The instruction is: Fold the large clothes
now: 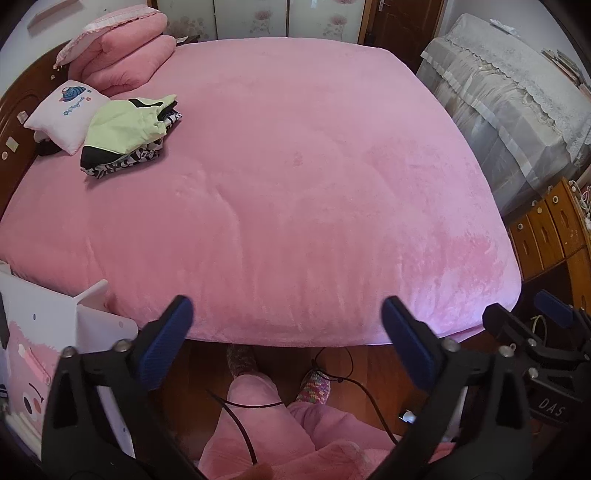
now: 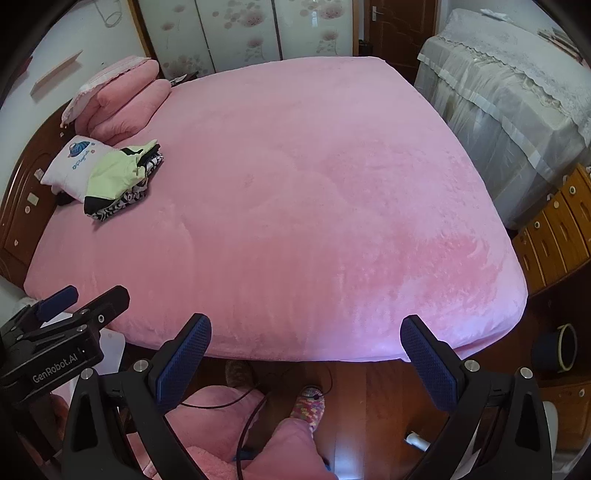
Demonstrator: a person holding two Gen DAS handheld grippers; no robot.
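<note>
We held both the left gripper (image 1: 286, 325) and right gripper (image 2: 306, 345) with jaws apart, empty. Folded clothes (image 1: 127, 138) near the bed's (image 1: 295, 184) headboard edge looked soft, light; we judged a hem corner best.

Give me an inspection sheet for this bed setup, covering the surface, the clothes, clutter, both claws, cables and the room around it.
Surface: pink bed cover, spread flat, middle bare.
Job's things: folded clothes pile, pale green on top, black and white print beneath, near the headboard end.
Clutter: white printed cushion touching the pile; folded pink quilt behind it.
Grippers: left claw open, holding nothing; right claw open, holding nothing; both at the bed's near edge.
Cables: black cable trailing over the wood floor by the person's feet.
Surroundings: lace-covered furniture and wooden drawers on the right; floral wardrobe doors behind.
</note>
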